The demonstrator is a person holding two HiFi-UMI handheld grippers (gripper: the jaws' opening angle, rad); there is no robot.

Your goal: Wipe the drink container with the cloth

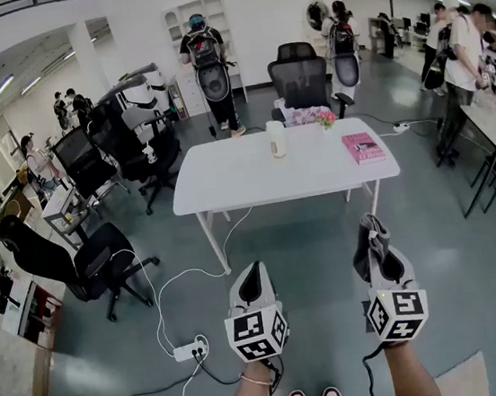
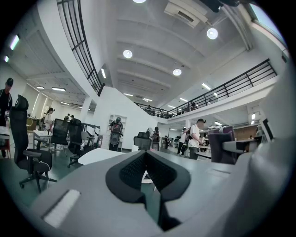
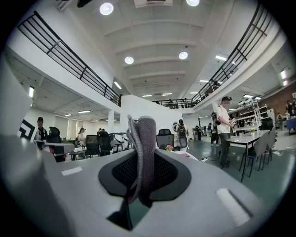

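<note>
A pale drink container (image 1: 276, 139) stands upright on the white table (image 1: 246, 179), well ahead of both grippers. My left gripper (image 1: 252, 276) is held level over the floor, short of the table, its jaws shut with nothing between them (image 2: 145, 155). My right gripper (image 1: 372, 232) is beside it, shut on a folded grey cloth (image 3: 143, 152) that sticks up out of the jaws (image 1: 372, 244). In the right gripper view the table's near edge (image 3: 185, 156) shows just past the cloth.
A pink book (image 1: 363, 147) lies on the table's right end and a small pink flower pot (image 1: 327, 120) stands at its far edge. Black office chairs (image 1: 300, 77) ring the table. A power strip (image 1: 188, 350) with cables lies on the floor at left. Several people stand around.
</note>
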